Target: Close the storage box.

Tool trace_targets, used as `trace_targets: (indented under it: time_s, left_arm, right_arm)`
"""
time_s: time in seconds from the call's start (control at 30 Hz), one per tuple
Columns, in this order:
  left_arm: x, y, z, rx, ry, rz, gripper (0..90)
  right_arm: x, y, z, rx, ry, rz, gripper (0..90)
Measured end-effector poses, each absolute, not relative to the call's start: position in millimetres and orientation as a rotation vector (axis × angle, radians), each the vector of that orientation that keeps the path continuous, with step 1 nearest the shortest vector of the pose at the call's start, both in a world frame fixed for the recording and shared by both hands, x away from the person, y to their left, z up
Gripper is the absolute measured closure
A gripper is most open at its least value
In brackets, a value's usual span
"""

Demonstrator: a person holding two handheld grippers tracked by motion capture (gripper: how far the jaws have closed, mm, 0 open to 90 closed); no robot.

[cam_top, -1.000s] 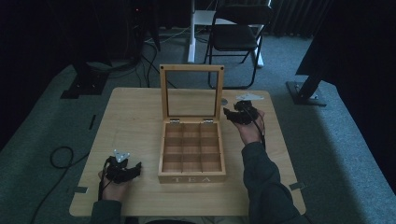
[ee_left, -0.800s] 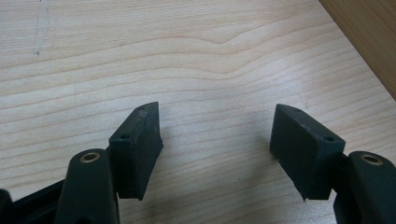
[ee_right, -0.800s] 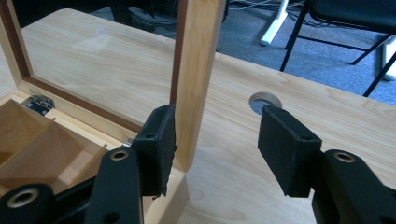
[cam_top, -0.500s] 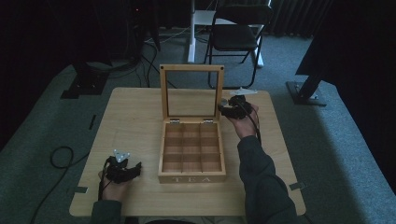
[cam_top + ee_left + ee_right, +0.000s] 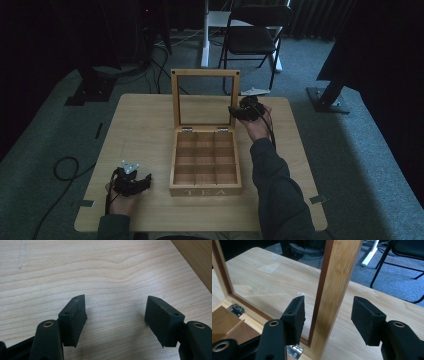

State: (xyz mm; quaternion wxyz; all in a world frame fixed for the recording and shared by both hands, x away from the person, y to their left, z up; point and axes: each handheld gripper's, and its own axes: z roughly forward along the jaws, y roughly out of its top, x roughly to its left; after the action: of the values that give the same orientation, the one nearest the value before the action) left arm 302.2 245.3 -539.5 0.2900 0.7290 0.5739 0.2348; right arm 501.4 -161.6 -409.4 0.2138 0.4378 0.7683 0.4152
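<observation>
Risk at the lid: the right gripper (image 5: 327, 320) has its jaws spread on either side of the lid's (image 5: 205, 74) right-hand frame rail — if they close off-centre, I'd expect the inner pad to press on the clear pane rather than the wood.
Risk of a slam: the lid stands upright on two small hinges (image 5: 186, 130); pushed forward without a firm hold, it would likely drop onto the box.
Risk of sliding: nothing pins the tea box (image 5: 205, 172) down, so a sideways tug on the lid could drag or twist the whole thing across the table (image 5: 140, 125).
Left gripper (image 5: 115, 317): jaws wide apart, nothing between them, low over bare wood near the table's front-left corner, just left of the box — too far off to steady it, I'd say.
Where the box sits: middle of the table, front wall marked "TEA" facing the person.
How it looks: pale wood, a grid of small square compartments — they look empty, though the light is dim.
Lid's look: a wooden frame around a see-through panel.
</observation>
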Motion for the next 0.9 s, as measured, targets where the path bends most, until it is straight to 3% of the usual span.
trace_targets:
  time_s: [0.9]
  left_arm:
    - [302,245,-539,1.948,1.532,0.626,33.2]
  right_arm:
    - [515,-152,-404,1.181,2.142,1.226,45.8]
